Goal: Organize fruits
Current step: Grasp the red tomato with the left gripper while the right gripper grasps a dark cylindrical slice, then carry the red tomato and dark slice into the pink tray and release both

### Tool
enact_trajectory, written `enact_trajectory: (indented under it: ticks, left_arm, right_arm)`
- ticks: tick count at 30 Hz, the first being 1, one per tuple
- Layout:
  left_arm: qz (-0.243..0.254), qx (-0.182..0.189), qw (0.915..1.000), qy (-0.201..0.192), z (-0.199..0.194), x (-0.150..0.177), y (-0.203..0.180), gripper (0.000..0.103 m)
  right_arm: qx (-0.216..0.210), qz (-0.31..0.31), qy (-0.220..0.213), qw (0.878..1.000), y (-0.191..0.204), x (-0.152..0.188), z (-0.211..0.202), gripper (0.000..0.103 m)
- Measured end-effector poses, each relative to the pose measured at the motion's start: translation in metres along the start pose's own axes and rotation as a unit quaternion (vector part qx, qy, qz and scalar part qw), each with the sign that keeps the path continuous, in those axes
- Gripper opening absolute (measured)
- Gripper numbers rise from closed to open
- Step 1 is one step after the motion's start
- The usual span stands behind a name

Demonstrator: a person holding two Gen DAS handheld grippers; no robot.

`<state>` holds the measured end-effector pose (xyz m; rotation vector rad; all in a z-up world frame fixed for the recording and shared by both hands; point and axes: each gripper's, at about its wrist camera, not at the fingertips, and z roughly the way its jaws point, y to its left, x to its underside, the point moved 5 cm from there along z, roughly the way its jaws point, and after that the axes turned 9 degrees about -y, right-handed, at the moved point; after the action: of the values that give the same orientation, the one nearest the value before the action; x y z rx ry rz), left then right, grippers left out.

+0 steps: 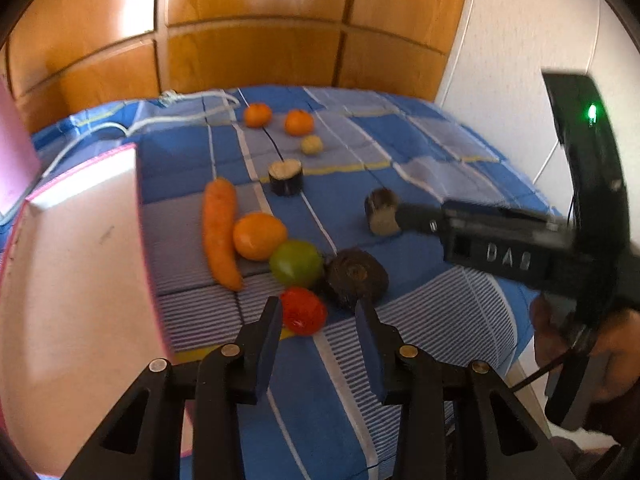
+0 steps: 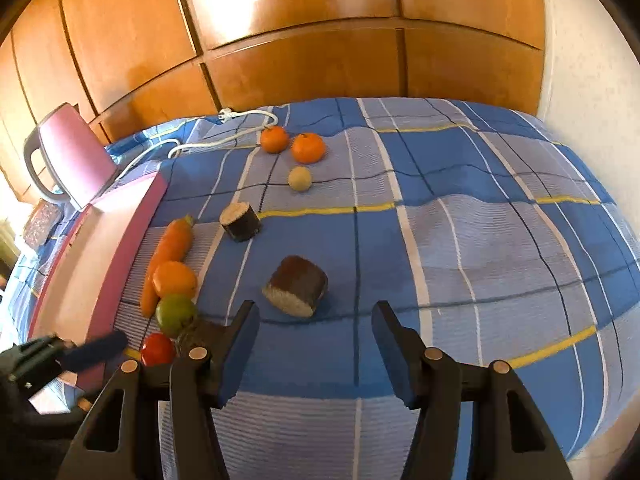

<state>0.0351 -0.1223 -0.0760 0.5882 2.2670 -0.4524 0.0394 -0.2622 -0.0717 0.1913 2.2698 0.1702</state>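
Observation:
On the blue checked bedspread point(image 1: 420, 320) lie a carrot point(image 1: 219, 232), an orange point(image 1: 259, 236), a green fruit point(image 1: 296, 263), a red tomato point(image 1: 303, 311) and a dark round beet-like piece point(image 1: 356, 276). My left gripper point(image 1: 319, 308) is open just before the tomato. Two tangerines point(image 1: 258, 115) point(image 1: 299, 122) and a pale small fruit point(image 1: 311, 145) lie farther back. Two dark-skinned cut pieces point(image 1: 285, 177) point(image 2: 296, 286) lie mid-bed. My right gripper point(image 2: 315, 314) is open, right in front of the nearer cut piece; in the left wrist view its fingers point(image 1: 416, 218) are against that piece point(image 1: 382, 210).
A pale pink-edged box or tray point(image 1: 72, 264) lies at the left of the bed; it also shows in the right wrist view point(image 2: 92, 264). A pink kettle point(image 2: 68, 160) and a white cable point(image 2: 224, 136) sit at the back left. Wooden wardrobe doors point(image 2: 320, 40) stand behind, a white wall on the right.

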Motion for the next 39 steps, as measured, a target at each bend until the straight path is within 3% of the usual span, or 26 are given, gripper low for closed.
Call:
enact_trajectory:
  ticks: [6,9,11,27,39]
  left_arm:
    - [0.009,-0.016,0.9998,0.013,0.014,0.000,0.005,0.038]
    - [-0.001,-0.017,0.9994,0.030,0.025,0.006,0.011,0.026]
    - [-0.001,-0.016,0.9997,0.020,0.025,0.007,0.011,0.025]
    - [-0.023,-0.003,0.9992,-0.034,-0.002,-0.009,0.013,0.025]
    - [-0.057,-0.021,0.9954,-0.074,-0.034,-0.019,0.028,0.024]
  right_arm:
    - [-0.019,-0.022,0.015,0.999,0.008,-0.004,0.022,0.061]
    - [-0.014,-0.024,0.026,0.999,0.006,-0.003,0.036,0.060]
    - [-0.018,-0.015,0.032,0.999,0.003,0.000,0.042,0.043]
    - [0.002,-0.007,0.021,1.000,-0.004,0.002,0.031,0.042]
    - [-0.002,-0.031,-0.001,1.000,0.013,-0.006,0.010,0.042]
